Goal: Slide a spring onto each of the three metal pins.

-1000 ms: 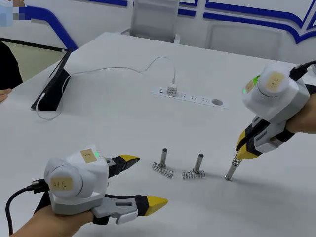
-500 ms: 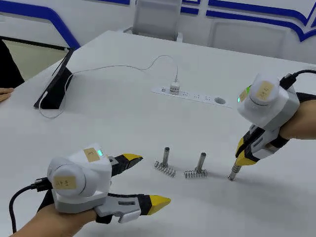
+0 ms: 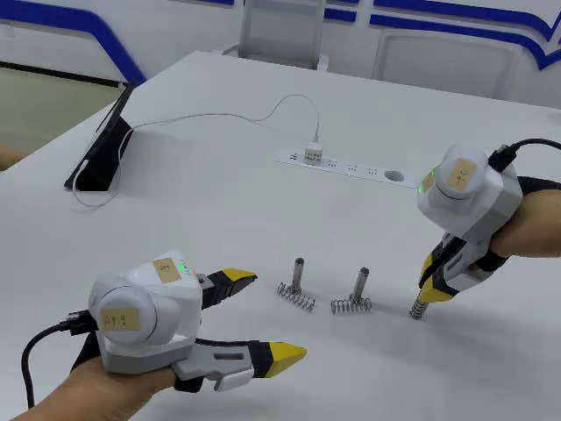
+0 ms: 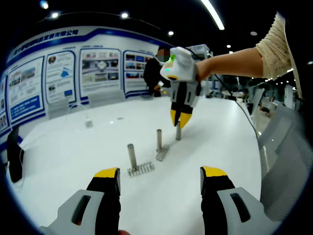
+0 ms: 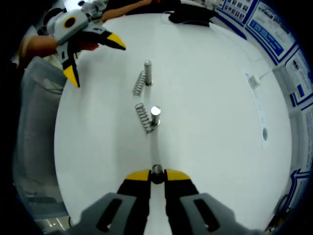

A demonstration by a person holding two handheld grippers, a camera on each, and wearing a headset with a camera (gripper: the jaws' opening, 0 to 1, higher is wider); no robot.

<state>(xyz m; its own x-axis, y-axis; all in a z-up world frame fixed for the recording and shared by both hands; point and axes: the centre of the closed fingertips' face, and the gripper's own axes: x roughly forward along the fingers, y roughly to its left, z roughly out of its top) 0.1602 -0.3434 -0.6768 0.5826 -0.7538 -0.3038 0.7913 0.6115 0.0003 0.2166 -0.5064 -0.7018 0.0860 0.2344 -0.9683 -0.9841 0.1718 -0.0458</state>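
Three metal pins stand in a row on the white table. The left pin [image 3: 298,270] and the middle pin [image 3: 361,282] are bare, each with a spring lying at its foot: one spring [image 3: 296,298] and another spring [image 3: 351,305]. My right gripper [image 3: 434,294] points down over the right pin [image 3: 418,308], shut on a spring wrapped around it; the right gripper view shows the pin's top [image 5: 157,169] between the tips of that gripper [image 5: 157,176]. My left gripper [image 3: 263,316] rests open and holds nothing, left of the pins, facing them [image 4: 159,176].
A white power strip [image 3: 342,167] with a plugged charger lies behind the pins. Its cable runs to a dark tablet [image 3: 101,145] standing at the far left. A chair [image 3: 280,31] stands beyond the table's far edge.
My right gripper has moved down along the right pin, carrying the spring lower on it. The pin, tilted before, now stands nearly upright. The left gripper has kept still; the head camera shifted.
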